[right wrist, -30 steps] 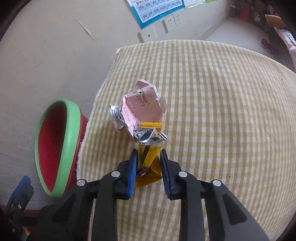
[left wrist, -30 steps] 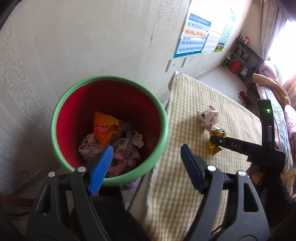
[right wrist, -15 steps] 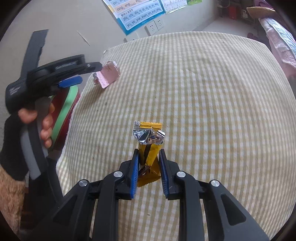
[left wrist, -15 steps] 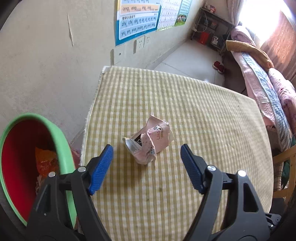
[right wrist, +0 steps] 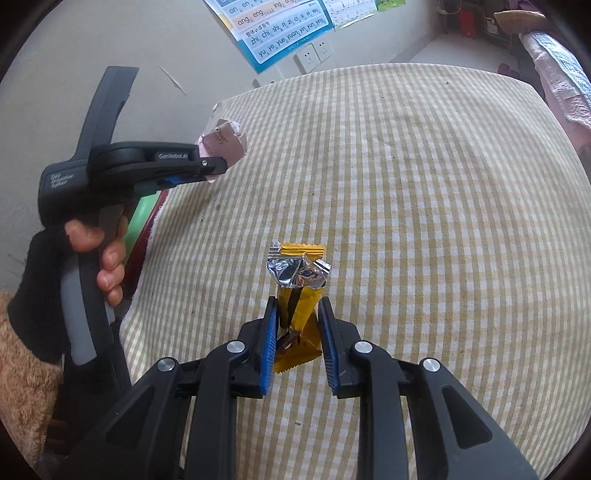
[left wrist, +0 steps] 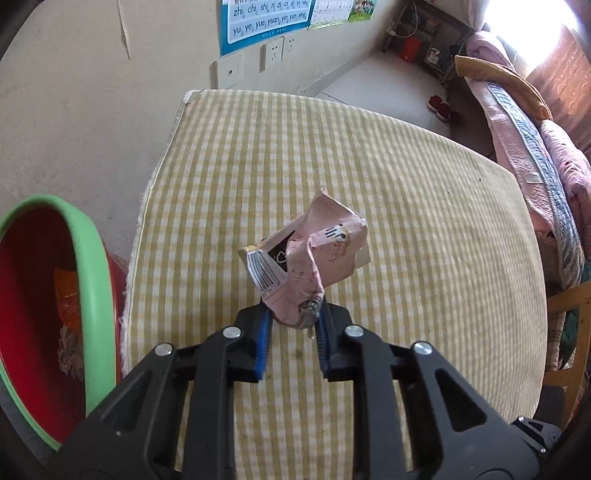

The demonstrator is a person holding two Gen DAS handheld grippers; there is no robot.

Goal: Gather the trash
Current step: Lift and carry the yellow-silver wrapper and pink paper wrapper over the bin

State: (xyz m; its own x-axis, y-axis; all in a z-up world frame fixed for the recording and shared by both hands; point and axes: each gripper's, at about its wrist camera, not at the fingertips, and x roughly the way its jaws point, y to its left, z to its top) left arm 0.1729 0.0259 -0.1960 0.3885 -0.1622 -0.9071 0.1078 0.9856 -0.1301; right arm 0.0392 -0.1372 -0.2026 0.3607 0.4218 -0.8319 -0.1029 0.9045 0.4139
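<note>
We see a table under a yellow-and-white checked cloth [left wrist: 369, 177], pushed up against a pale wall [left wrist: 74, 92]. On that wall hangs a blue pinyin chart [left wrist: 258, 18] with white sockets [left wrist: 275, 55] just beneath it. To the right lies pink bedding [left wrist: 535, 147], with red shoes [left wrist: 437, 107] on the floor

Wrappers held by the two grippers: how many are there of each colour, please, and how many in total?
Crumpled pink paper wrapper, pinched in the left gripper: 1
Yellow foil snack wrapper with a silver torn end, pinched in the right gripper: 1
Total: 2
</note>
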